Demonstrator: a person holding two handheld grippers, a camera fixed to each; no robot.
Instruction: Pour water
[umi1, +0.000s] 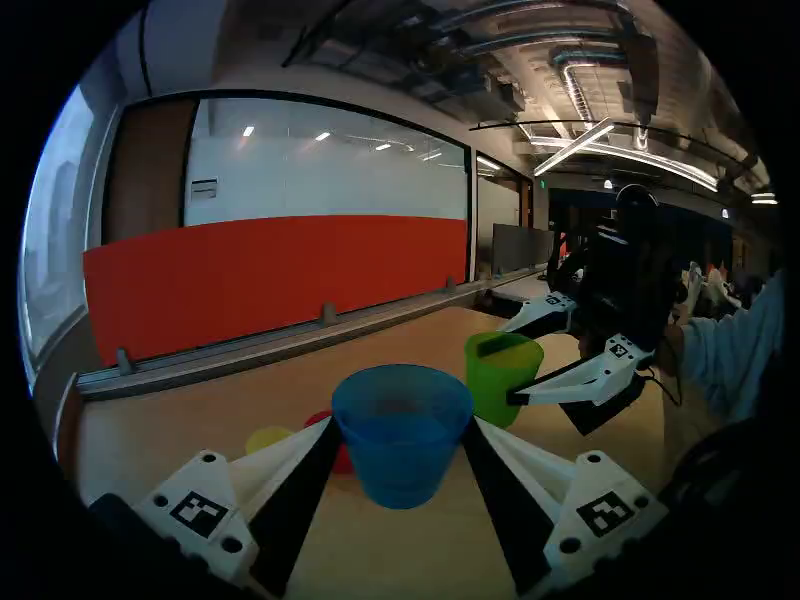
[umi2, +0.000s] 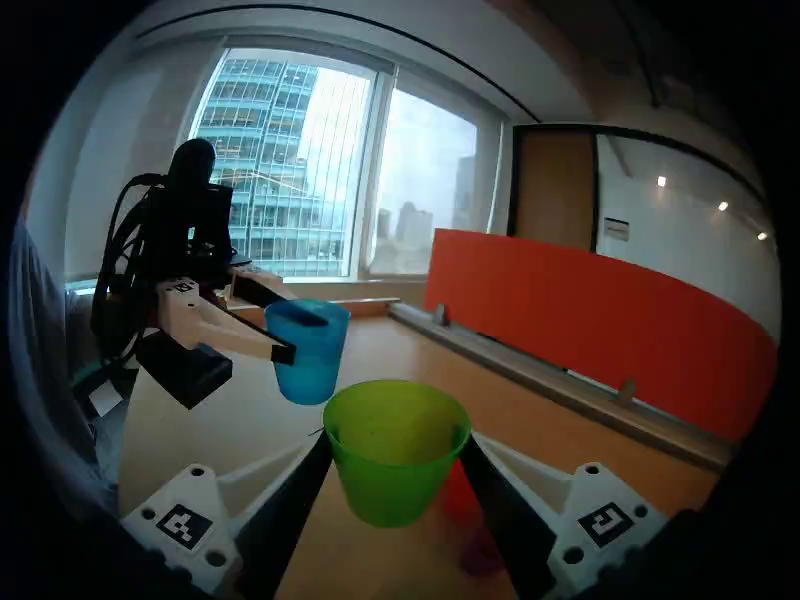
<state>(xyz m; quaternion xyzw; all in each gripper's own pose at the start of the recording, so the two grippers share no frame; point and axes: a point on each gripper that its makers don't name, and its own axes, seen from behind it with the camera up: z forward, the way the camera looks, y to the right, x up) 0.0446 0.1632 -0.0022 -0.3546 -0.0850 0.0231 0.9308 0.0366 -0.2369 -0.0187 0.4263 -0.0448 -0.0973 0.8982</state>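
Left gripper (umi1: 400, 428) clamped the blue cup (umi1: 402, 450) between both fingers (umi1: 290, 475), upright, above the desk (umi1: 150, 440). Right gripper (umi2: 397, 445) clamped the green cup (umi2: 395, 470) the same way, upright, above the desk, near the blue cup and apart from it

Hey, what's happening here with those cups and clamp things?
A person is working with a hand-held gripper in each hand. The left hand-held gripper is clamped on a translucent blue plastic cup, and the right hand-held gripper on a green plastic cup. Both cups are upright, held near each other without touching, above the wooden table. Nothing is being poured at this moment.
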